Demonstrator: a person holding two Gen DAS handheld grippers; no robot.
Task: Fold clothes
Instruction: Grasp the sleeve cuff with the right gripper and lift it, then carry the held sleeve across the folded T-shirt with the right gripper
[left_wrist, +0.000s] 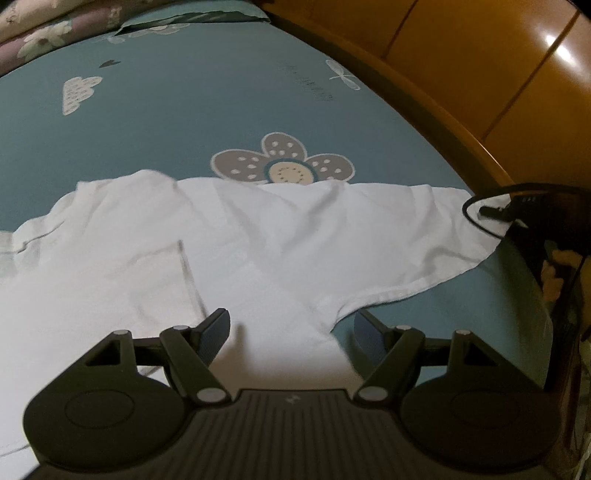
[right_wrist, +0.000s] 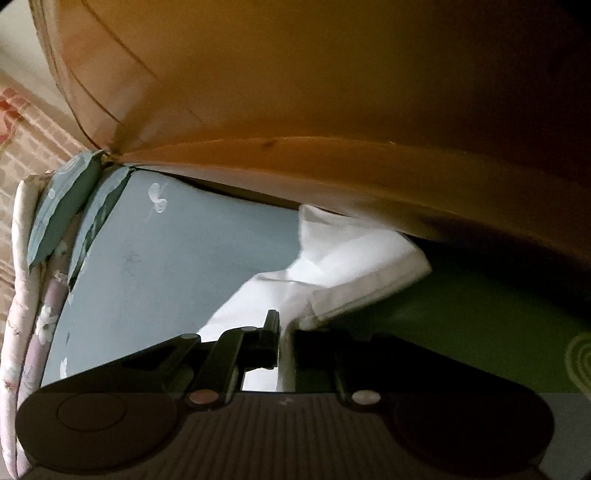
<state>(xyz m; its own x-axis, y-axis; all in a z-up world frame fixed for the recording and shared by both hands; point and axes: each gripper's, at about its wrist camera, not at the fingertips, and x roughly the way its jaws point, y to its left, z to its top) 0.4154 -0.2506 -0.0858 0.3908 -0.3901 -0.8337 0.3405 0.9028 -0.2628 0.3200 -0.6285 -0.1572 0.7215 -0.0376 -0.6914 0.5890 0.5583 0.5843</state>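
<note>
left wrist view: the left gripper (left_wrist: 291, 328) is wide open over a white shirt (left_wrist: 236, 243) – nothing in it – spread on a blue bed sheet (left_wrist: 177, 110). right wrist view: the right gripper (right_wrist: 284, 332) is pinched tight on the shirt's edge (right_wrist: 332, 273), beside the wooden bed frame (right_wrist: 332, 110).

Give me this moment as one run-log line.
stage: fold start | left claw: open over white garment | right claw: shut on garment edge | surface: blue bedsheet

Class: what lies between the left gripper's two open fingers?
In the left wrist view, the white garment runs between the left gripper's fingers, untouched.
</note>
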